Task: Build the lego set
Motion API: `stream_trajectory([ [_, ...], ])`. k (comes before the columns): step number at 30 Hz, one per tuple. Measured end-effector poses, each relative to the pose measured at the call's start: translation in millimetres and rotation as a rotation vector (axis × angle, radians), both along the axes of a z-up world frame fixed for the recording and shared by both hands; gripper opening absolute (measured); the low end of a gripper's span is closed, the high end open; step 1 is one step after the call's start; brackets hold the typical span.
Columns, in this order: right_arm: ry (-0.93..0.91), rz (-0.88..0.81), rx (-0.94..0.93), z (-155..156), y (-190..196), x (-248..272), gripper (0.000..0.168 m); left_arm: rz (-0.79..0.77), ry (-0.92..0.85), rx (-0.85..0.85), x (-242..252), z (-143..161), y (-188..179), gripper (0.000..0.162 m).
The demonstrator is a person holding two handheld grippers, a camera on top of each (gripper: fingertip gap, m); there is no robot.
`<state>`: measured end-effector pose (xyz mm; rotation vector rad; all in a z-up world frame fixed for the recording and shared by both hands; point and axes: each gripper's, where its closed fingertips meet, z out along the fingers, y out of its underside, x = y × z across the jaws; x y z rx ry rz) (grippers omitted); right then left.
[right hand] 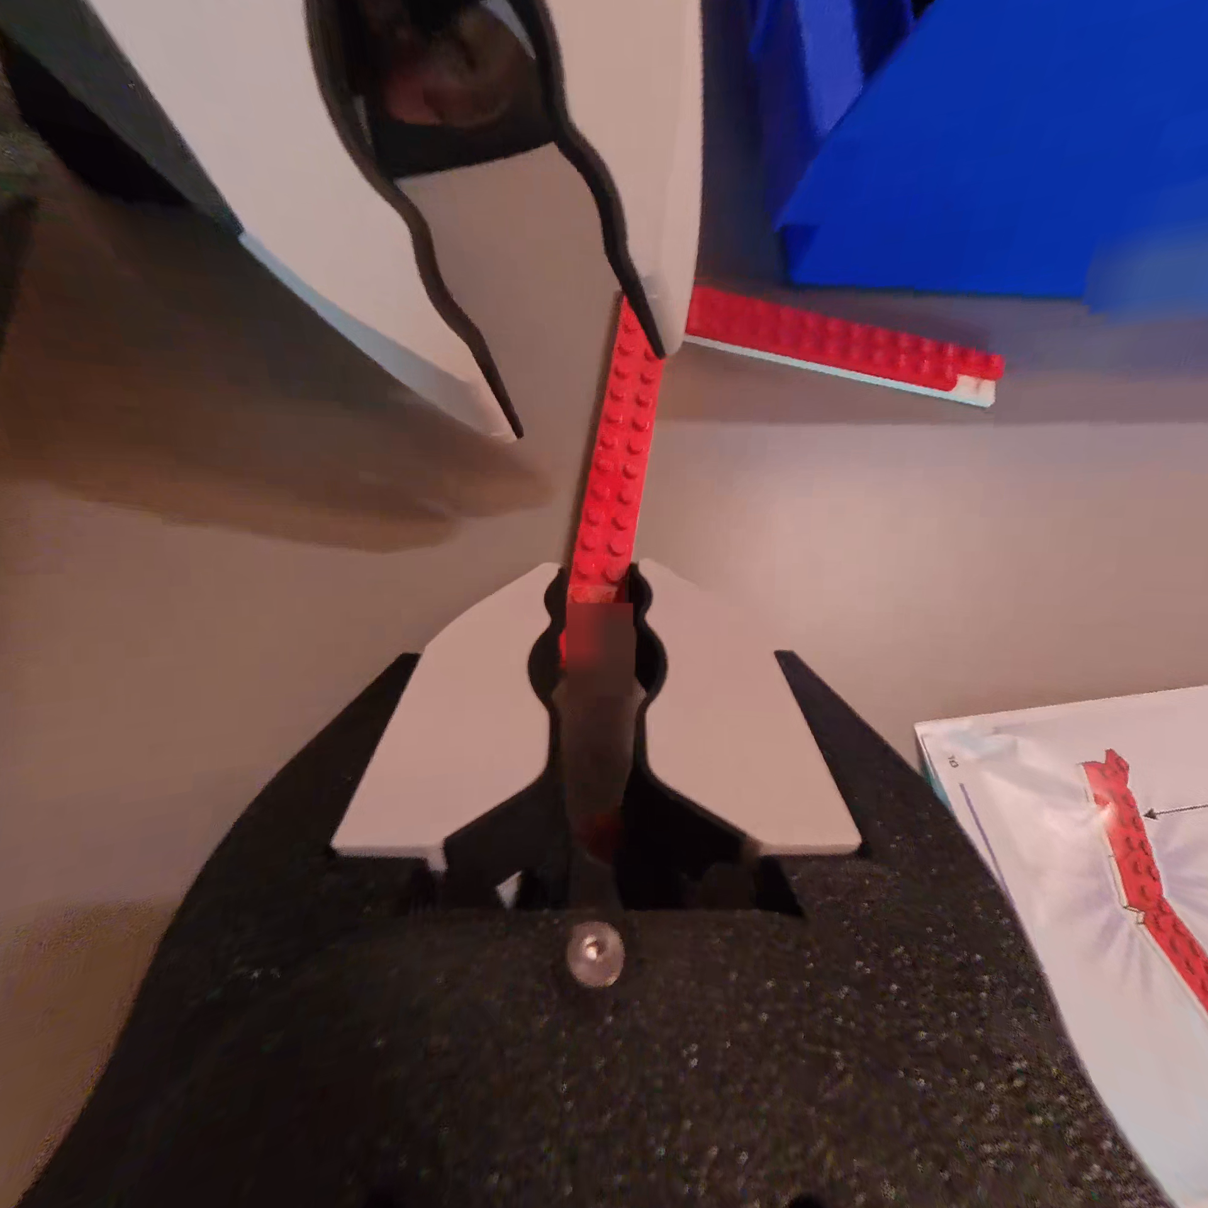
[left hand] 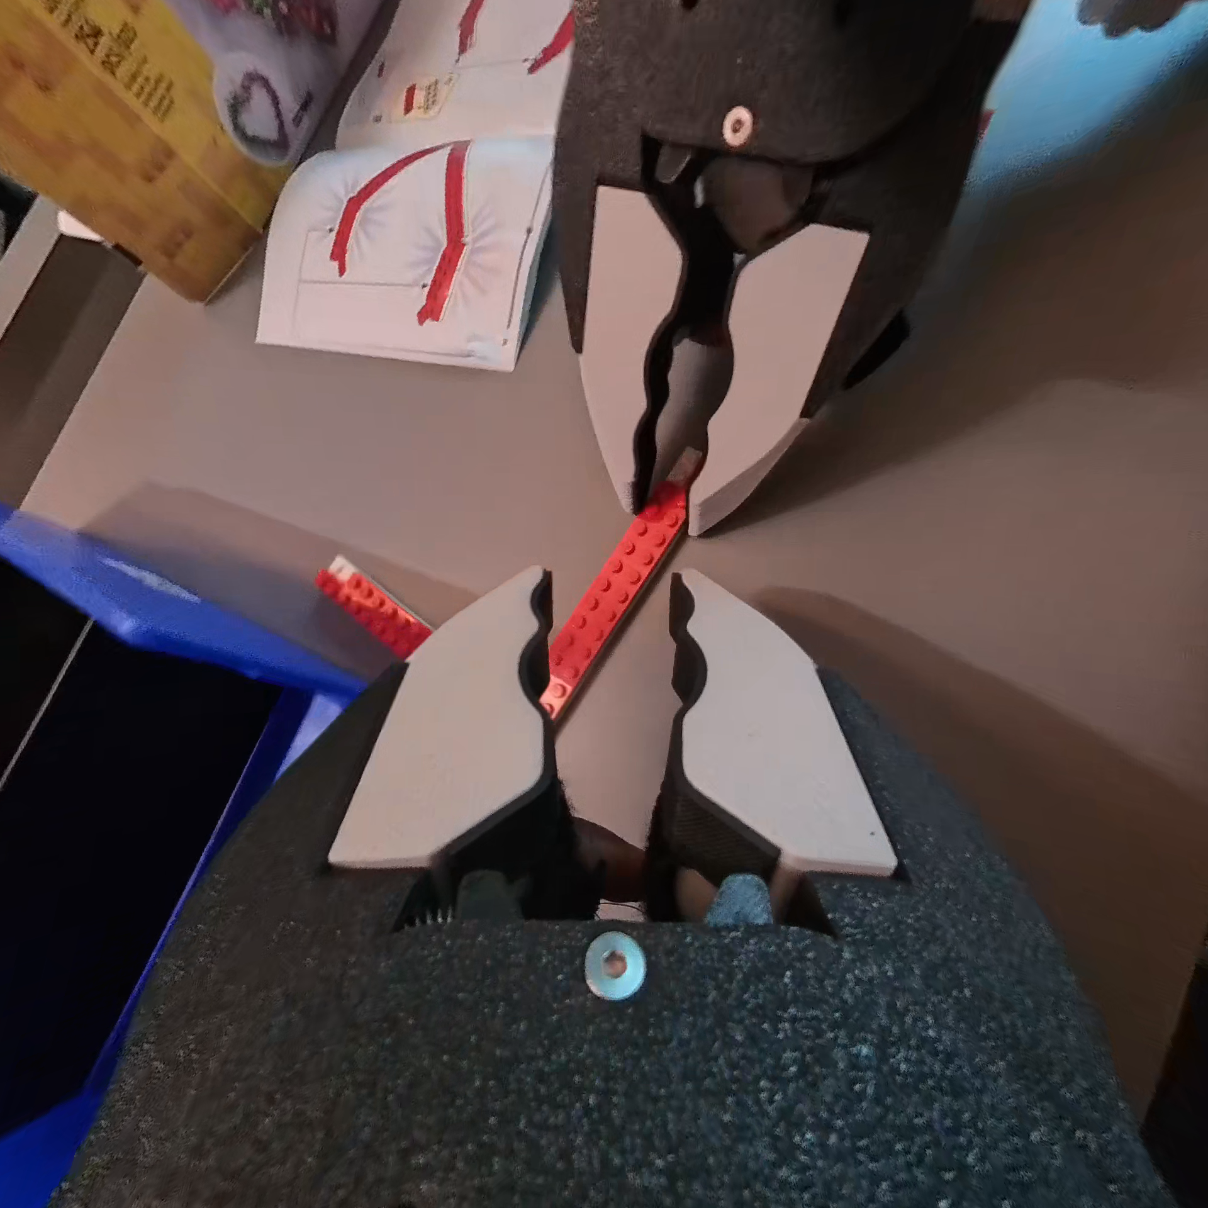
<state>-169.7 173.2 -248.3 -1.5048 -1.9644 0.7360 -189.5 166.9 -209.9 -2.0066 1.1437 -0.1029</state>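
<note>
A long red lego plate (left hand: 621, 582) lies slantwise between both grippers, just over the grey table. My right gripper (right hand: 598, 569) is shut on its near end; in the left wrist view, the right gripper (left hand: 667, 516) comes in from the top. My left gripper (left hand: 608, 578) is open around the plate's other end, which lies against one finger (left hand: 470, 706). In the right wrist view the plate (right hand: 621, 457) runs up to the open left gripper (right hand: 588, 392). A second red plate on a pale strip (right hand: 843, 346) lies on the table beside the bin, also in the left wrist view (left hand: 372, 608).
A blue bin (left hand: 163, 621) stands at my left, and shows in the right wrist view (right hand: 980, 163). An open instruction booklet (left hand: 405, 248) lies at the back, near the right gripper (right hand: 1078, 915). A yellow box (left hand: 98, 131) stands behind it.
</note>
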Motion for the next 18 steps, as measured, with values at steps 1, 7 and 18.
stream_trajectory([
  [1, -0.012, 0.044, 0.004, -0.1, -1.3, 6.7, 0.018, -0.022, 0.006, -0.009, 6.1, -2.0, -0.6, 0.034],
  [7, 0.025, 0.094, -0.143, 35.8, 14.7, 68.2, 0.031, -0.198, 0.097, -0.086, 59.2, -25.0, -5.8, 0.034],
  [18, -0.005, -0.071, -0.040, 18.8, -6.2, 156.7, 0.040, -0.175, 0.105, -0.109, 67.1, -34.9, 3.3, 0.030],
])
